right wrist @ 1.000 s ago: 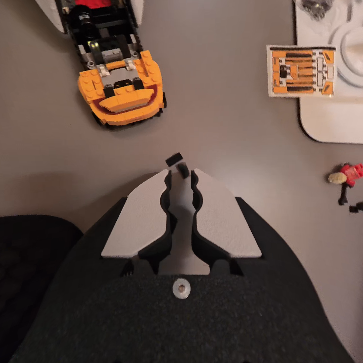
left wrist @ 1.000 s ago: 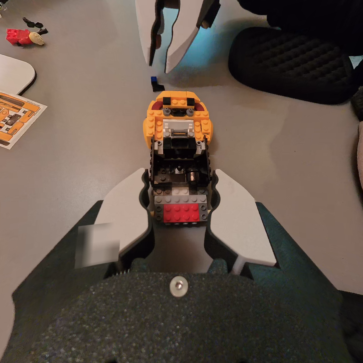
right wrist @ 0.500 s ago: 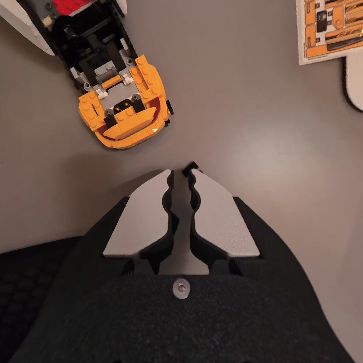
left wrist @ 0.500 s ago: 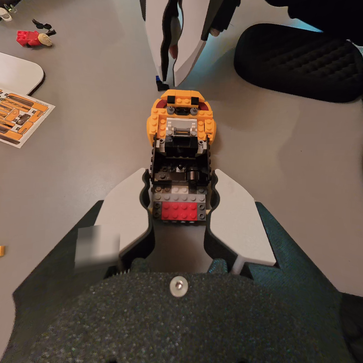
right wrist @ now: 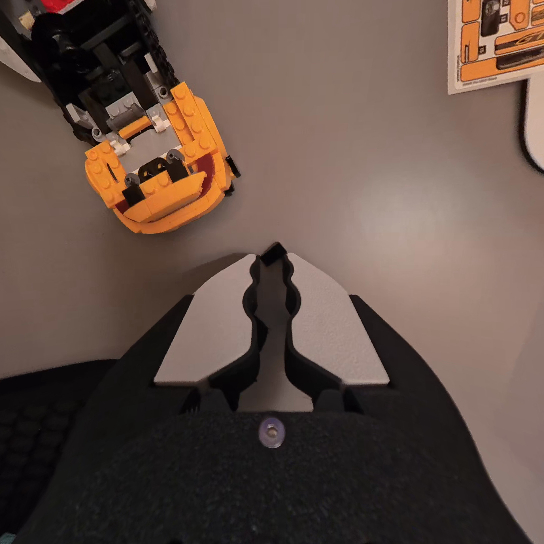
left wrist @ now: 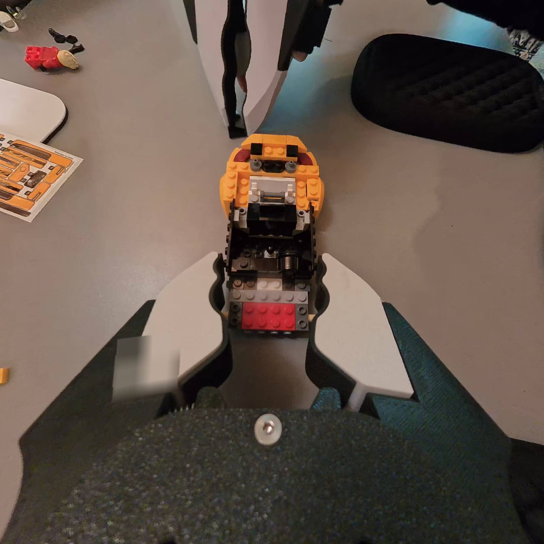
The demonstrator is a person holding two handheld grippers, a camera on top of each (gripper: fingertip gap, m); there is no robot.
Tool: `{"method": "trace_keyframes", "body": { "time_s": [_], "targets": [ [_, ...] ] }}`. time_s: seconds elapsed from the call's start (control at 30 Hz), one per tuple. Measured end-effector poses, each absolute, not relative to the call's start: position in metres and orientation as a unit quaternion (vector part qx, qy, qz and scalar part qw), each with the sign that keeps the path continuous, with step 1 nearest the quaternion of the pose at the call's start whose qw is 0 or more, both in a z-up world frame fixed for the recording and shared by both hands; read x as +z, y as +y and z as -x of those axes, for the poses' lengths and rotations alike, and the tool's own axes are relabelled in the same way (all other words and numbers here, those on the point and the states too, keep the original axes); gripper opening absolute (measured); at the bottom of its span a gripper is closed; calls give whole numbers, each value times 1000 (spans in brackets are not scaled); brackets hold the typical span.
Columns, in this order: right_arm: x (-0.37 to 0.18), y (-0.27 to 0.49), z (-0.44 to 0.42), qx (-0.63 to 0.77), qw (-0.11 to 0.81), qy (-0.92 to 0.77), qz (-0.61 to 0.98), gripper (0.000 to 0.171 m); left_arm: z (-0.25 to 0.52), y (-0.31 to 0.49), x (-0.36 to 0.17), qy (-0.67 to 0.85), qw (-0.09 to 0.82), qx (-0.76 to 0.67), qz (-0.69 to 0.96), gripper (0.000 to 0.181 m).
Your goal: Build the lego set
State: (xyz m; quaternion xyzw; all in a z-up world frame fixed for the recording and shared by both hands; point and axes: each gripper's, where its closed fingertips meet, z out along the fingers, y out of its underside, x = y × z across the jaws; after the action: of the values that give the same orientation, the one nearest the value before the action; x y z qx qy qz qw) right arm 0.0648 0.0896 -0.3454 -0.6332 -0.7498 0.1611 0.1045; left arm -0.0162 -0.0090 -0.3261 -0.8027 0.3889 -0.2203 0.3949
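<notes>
So your left gripper (left wrist: pixel 269 290) clamps the half-built orange car (left wrist: pixel 270 223) at its rear, bodywork unfinished, while your right gripper (right wrist: pixel 272 255) pinches a small black piece (right wrist: pixel 273 253) at the car's 5 o'clock.

sticker sheet (right wrist: pixel 497 41) print too blurred, nothing legible

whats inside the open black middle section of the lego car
Inside the lego car, the black cockpit shows a small upright lever, a dark cylinder to its right and studded plates on the floor. The part beneath the black block at its front is hidden.
</notes>
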Motion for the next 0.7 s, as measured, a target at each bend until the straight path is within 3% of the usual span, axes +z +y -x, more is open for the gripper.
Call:
{"method": "trace_keyframes", "body": {
  "time_s": [0.37, 0.7],
  "targets": [
    [-345, 79, -67, 104, 115, -882, 446, 7, 16, -9, -326, 390, 394, -219, 803, 58],
    [-345, 80, -69, 107, 106, -888, 433, 13, 16, -10, -326, 392, 393, -216, 803, 59]
  ]
}}
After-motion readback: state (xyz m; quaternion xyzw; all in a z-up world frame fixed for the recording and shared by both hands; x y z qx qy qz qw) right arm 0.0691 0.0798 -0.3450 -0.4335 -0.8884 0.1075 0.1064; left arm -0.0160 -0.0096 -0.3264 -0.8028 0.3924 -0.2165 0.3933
